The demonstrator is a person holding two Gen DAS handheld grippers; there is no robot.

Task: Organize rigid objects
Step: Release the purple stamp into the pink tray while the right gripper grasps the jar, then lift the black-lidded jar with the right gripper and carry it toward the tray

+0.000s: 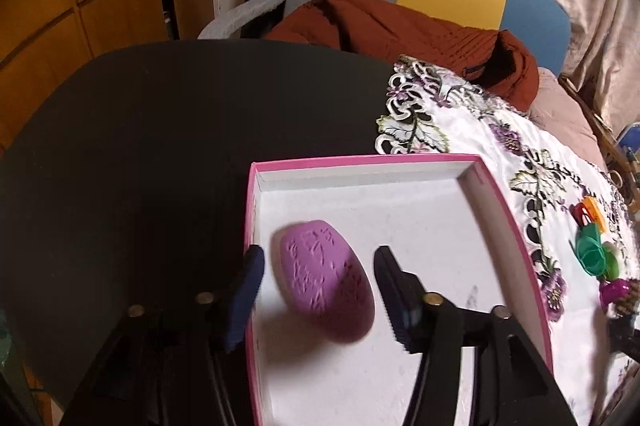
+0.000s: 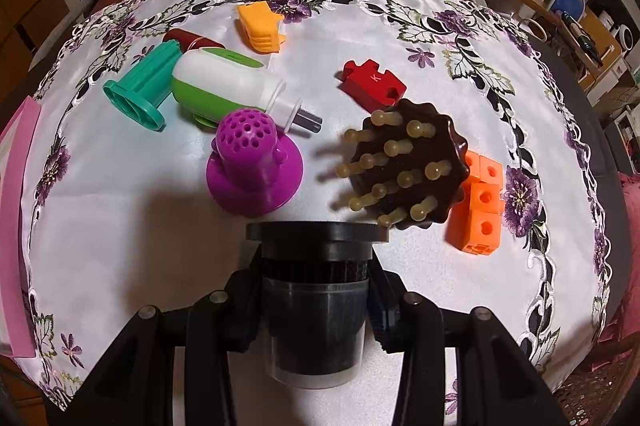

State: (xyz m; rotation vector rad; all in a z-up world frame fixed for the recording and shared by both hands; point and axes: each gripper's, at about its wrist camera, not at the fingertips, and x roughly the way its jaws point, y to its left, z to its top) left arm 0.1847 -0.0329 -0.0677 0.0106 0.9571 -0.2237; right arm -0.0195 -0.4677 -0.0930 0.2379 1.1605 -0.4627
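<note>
Dark desk w/ a white embroidered cloth (image 2: pixel 320 306) over its right part; chair w/ a rust jacket beyond the far edge. Task's thing for the left side: a lilac oval piece (image 1: pixel 326 282), lying on the floor of the pink-rimmed box (image 1: pixel 516 226) near its left wall. Left gripper (image 1: pixel 318 286) hangs over it, jaws released and spread either side, not touching it as far as I can tell; the left finger sits about on the box wall.

Right gripper (image 2: pixel 316 290) is clenched on a dark cylinder w/ a flat black cap (image 2: pixel 316 266), held above the cloth's near part. Loose bits still on the cloth: purple perforated stand (image 2: pixel 254 165), green-white toy bottle (image 2: pixel 224 89), teal flanged tube (image 2: pixel 138 93), orange clip (image 2: pixel 260 25), red puzzle block (image 2: pixel 374 81), brown knobbed massager (image 2: pixel 408 169), orange cube stack (image 2: pixel 480 201) touching the massager's right side.

My read: lilac piece is placed, cylinder goes in next; most of the sorting remains. Risks: left finger could catch the box wall & drag or tip the light box. Cylinder looks smooth, so it may slip if the grip slackens. Carrying it low could knock the purple stand or the massager.
</note>
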